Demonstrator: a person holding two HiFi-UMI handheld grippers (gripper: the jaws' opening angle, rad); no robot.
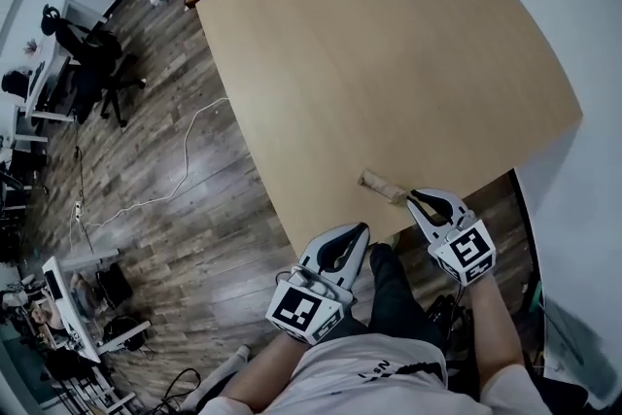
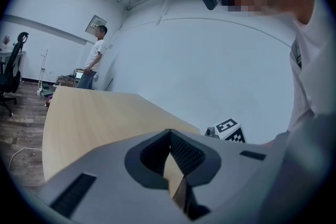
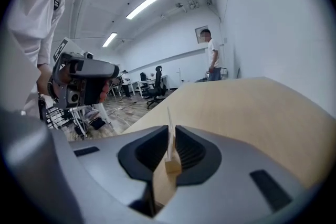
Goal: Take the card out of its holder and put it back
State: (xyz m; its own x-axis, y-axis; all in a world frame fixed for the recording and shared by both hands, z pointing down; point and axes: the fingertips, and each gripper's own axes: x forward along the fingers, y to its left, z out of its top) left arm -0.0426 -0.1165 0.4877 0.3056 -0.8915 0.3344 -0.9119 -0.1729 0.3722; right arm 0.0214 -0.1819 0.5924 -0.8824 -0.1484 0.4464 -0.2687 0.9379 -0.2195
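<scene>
A pale wooden tabletop is seen from above, and a small wooden card holder is set on it close to the near edge. In the right gripper view, the card is shown standing upright in the holder, edge-on, as a thin white strip. The right hand-held gripper is held low at that edge, with its tips just beside the holder's end. Its jaws are parted by only a narrow slit, and the card is seen in line with that slit, close against one jaw. Whether the pads are pressed on the card cannot be told. The left hand-held gripper is held off the tabletop, nearer the body and above the dark trousers, well apart from the holder. Its jaws are brought together at the tips, and nothing is held between them; only bare tabletop is seen through the opening below them. The right hand-held gripper's marker cube is caught in the left gripper view past the table's edge. A dark wooden floor with a white cable lying on it is seen beside the tabletop. A person in a white shirt is seen standing at the far end of the room.
</scene>
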